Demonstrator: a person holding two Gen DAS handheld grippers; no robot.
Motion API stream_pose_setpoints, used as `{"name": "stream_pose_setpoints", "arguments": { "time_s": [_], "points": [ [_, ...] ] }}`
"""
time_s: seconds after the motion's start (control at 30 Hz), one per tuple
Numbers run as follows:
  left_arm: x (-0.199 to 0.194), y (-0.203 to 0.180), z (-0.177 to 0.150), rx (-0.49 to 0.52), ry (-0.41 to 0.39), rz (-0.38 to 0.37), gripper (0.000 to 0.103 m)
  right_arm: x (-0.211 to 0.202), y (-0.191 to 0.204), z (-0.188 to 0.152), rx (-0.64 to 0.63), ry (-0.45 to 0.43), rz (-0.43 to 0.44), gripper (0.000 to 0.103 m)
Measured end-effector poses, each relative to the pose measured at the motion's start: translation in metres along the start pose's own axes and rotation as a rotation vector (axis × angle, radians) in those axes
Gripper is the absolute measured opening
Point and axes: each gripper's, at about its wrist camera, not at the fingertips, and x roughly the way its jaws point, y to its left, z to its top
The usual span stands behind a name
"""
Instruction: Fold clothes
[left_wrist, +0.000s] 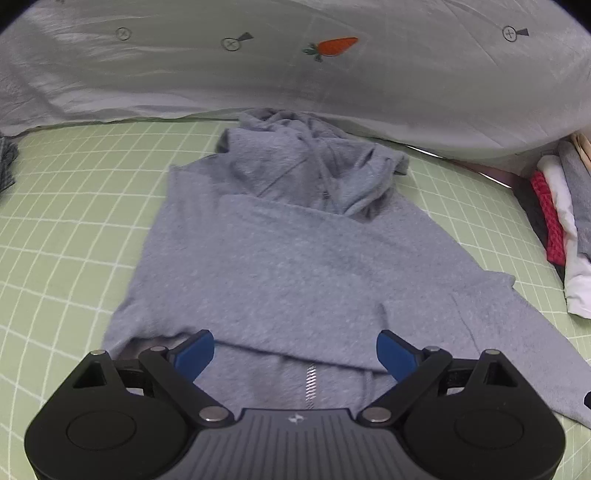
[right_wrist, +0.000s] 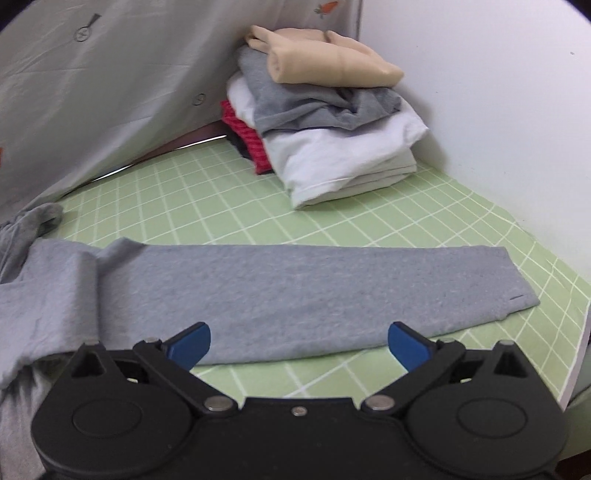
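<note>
A grey zip hoodie (left_wrist: 280, 258) lies flat on the green checked sheet (left_wrist: 74, 229), hood bunched at the far end. One sleeve is folded across its body. My left gripper (left_wrist: 295, 354) hovers open over the hem, near the zipper, holding nothing. In the right wrist view the other sleeve (right_wrist: 295, 288) stretches out to the right, cuff near the bed's edge. My right gripper (right_wrist: 298, 345) is open just in front of that sleeve's near edge, empty.
A stack of folded clothes (right_wrist: 332, 122) in beige, grey, white and red sits in the far right corner against the white wall (right_wrist: 498, 110). A pale duvet with a carrot print (left_wrist: 332, 48) lies behind the hoodie. The bed's edge (right_wrist: 576, 354) runs at right.
</note>
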Motion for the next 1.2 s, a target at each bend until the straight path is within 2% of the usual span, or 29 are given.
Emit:
{"name": "stream_pose_setpoints", "arguments": {
  "time_s": [0.07,0.17,0.33,0.37,0.43,0.5,0.53,0.7,0.9,1.2],
  "points": [
    [0.012,-0.018,0.008,0.026,0.005,-0.022,0.092,0.017,-0.009,0.008,0.019,0.009,-0.025,0.103],
    [0.027,-0.038,0.014,0.053,0.032,-0.062,0.083,0.042,-0.017,0.020,0.031,0.026,-0.049,0.103],
    [0.051,-0.060,0.013,0.087,0.113,-0.136,0.049,0.067,-0.017,0.030,0.002,0.041,-0.078,0.103],
    [0.053,-0.063,0.012,0.100,0.123,-0.140,0.046,0.068,-0.017,0.029,-0.001,0.038,-0.078,0.103],
    [0.056,-0.068,0.011,0.133,0.124,-0.153,0.024,0.071,-0.019,0.028,-0.004,0.038,-0.093,0.103],
    [0.059,-0.073,0.010,0.166,0.125,-0.166,0.011,0.075,-0.021,0.024,0.015,0.051,-0.118,0.103],
    [0.058,-0.074,0.010,0.176,0.124,-0.174,0.008,0.076,-0.023,0.021,0.028,0.059,-0.127,0.103],
    [0.048,-0.065,0.015,0.154,0.097,-0.186,0.007,0.079,-0.029,0.012,0.092,0.064,-0.116,0.103],
    [0.028,-0.033,0.032,0.092,0.039,-0.144,0.007,0.080,-0.030,0.012,0.102,0.060,-0.099,0.103],
    [0.019,0.046,0.058,-0.028,-0.017,0.023,0.008,0.078,-0.028,0.009,0.116,0.056,-0.105,0.103]
  ]
}}
